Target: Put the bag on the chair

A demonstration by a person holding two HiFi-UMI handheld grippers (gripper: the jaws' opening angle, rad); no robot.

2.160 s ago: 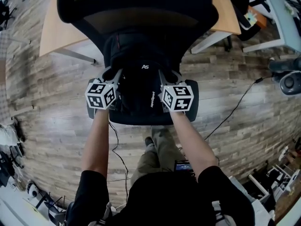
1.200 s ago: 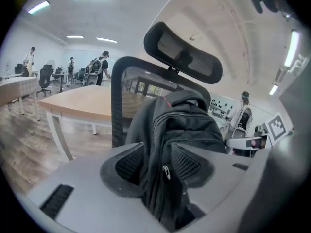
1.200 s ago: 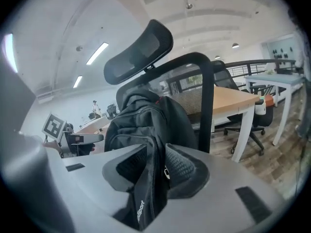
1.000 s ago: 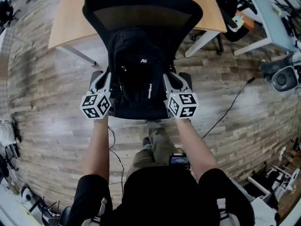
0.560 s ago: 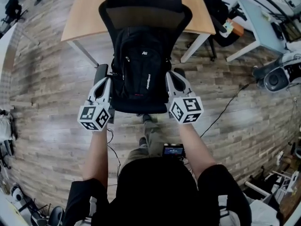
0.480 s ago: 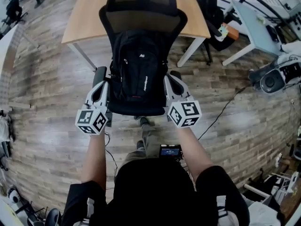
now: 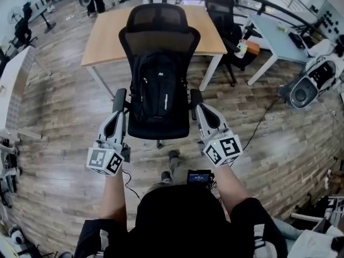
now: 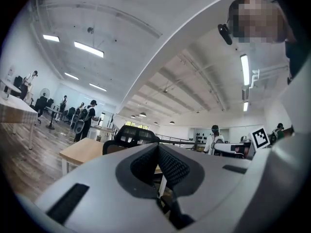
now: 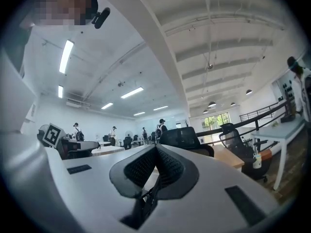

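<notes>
The bag (image 7: 159,87) leans against the chair (image 7: 159,36) back, self-supporting, so you hold your left gripper (image 8: 158,145) and right gripper (image 9: 155,148) clear, jaws pressed together, empty.

Head view: mounted above the person, faced steeply down; black mesh-backed office chair (image 7: 159,47) sat mid-frame, fairly near.
Left gripper view: rode on the left gripper (image 8: 158,147), faced level along its jaws, room far off.
Right gripper view: rode on the right gripper (image 9: 155,148), likewise level.
Shared by all three: that chair and the light wooden rectangular table (image 7: 107,36) behind it.
</notes>
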